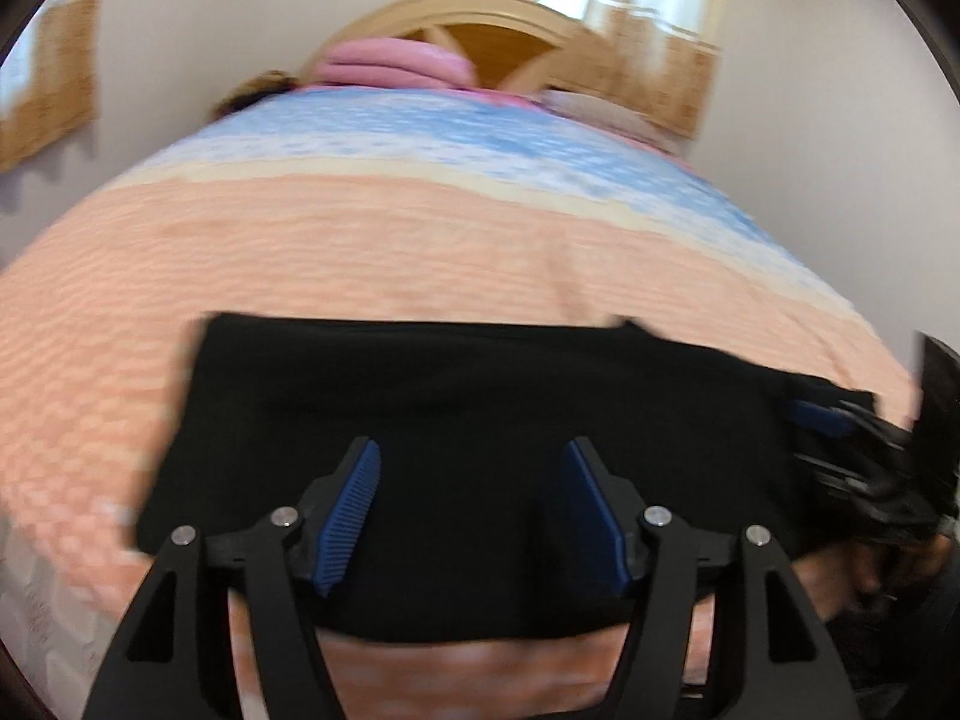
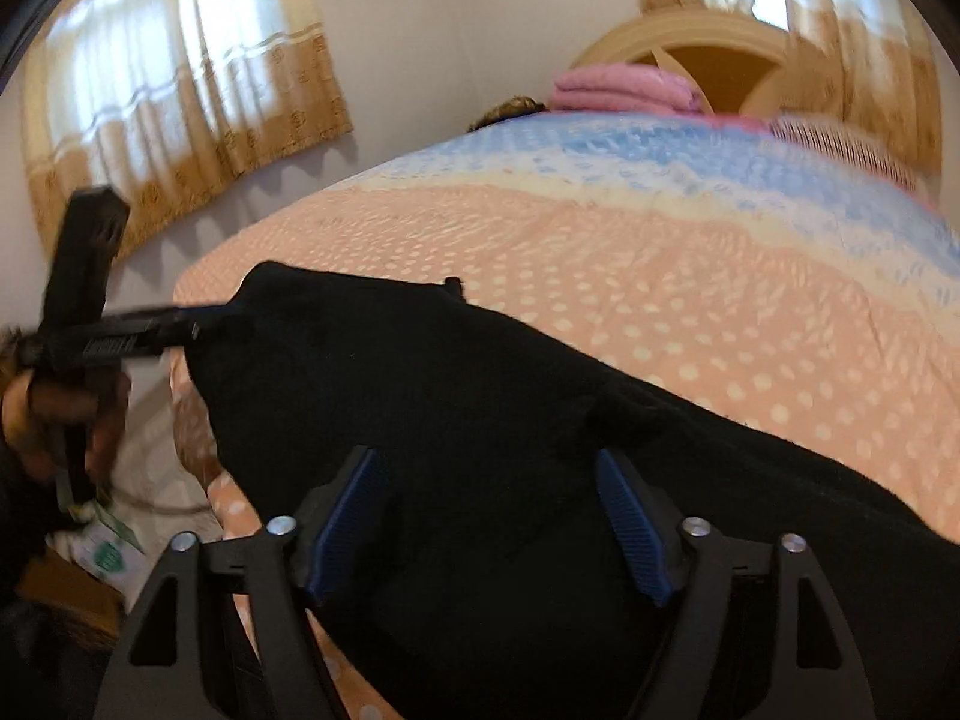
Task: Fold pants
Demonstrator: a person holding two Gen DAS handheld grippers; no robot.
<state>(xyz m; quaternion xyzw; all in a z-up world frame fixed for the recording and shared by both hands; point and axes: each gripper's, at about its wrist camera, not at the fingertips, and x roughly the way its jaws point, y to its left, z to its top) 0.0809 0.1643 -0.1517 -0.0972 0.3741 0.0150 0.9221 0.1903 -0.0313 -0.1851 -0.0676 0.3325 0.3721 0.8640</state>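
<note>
Closest up, both grippers are sitting with their blue pads spread well apart and nothing pinched in either one: the left gripper [image 1: 471, 462] hangs over the near part of the black pants [image 1: 456, 420], and the right gripper [image 2: 486, 468] does the same from its side, black cloth just showing in the gap between the pads. The pants lie flat on the bedspread [image 1: 360, 252] near its front edge, looking folded into a wide dark slab; the long axis runs side to side across the bed, not toward the headboard [image 1: 480, 24]. In the right wrist view that same slab stretches diagonally from upper left down to lower right, with one rounded end near the bed's left corner. That view also catches the other gripper poking in at the pants' left end, with a hand [image 2: 54, 414] around its handle, plus clutter on the floor. The left wrist view only gets a blurry bit of the right gripper at its edge. Further back there's the blue band of the bedspread, a folded pink blanket [image 1: 390, 63], and curtains [image 2: 180, 90].
</note>
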